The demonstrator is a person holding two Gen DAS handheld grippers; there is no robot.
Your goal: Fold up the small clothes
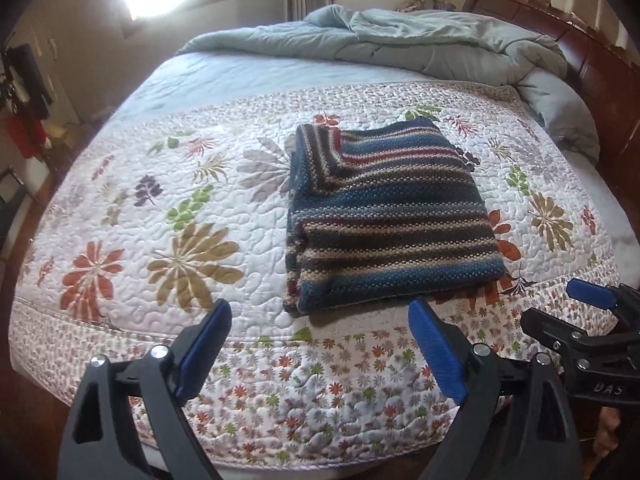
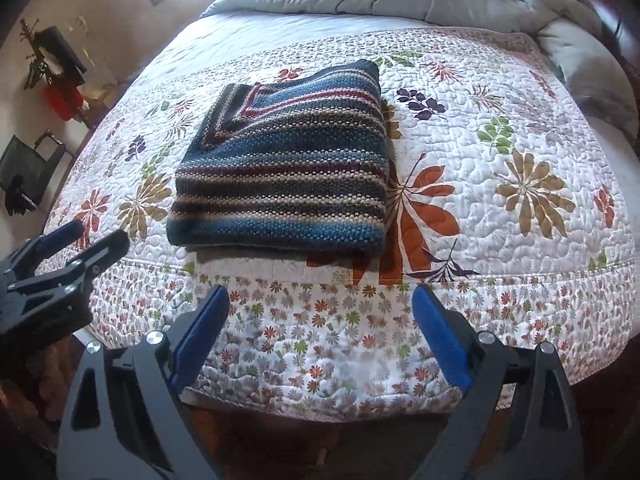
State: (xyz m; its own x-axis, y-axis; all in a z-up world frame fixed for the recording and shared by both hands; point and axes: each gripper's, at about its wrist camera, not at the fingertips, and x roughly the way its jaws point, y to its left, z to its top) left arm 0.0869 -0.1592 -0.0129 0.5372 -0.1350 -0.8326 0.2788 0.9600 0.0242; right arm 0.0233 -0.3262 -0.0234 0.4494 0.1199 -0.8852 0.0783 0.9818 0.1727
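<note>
Striped sweater (image 1: 384, 212) folded into a thick rectangle on the flowered quilt (image 1: 160, 208), long axis running left to right. Ahead of both grippers, nearer the left gripper (image 1: 320, 344), up and left of the right gripper (image 2: 320, 332). Both wide open, empty, short of the sweater's near edge.

My folded sweater (image 1: 384, 216) is knitted in horizontal stripes of dark blue, maroon, cream and charcoal. It lies on a white quilt (image 1: 160, 208) printed with rust, tan, green and purple leaves and a border of tiny flowers. A pale grey-blue comforter (image 1: 420, 44) lies on the bed. My left gripper (image 1: 320, 320) and right gripper (image 2: 320, 304) are black with blue pads.
</note>
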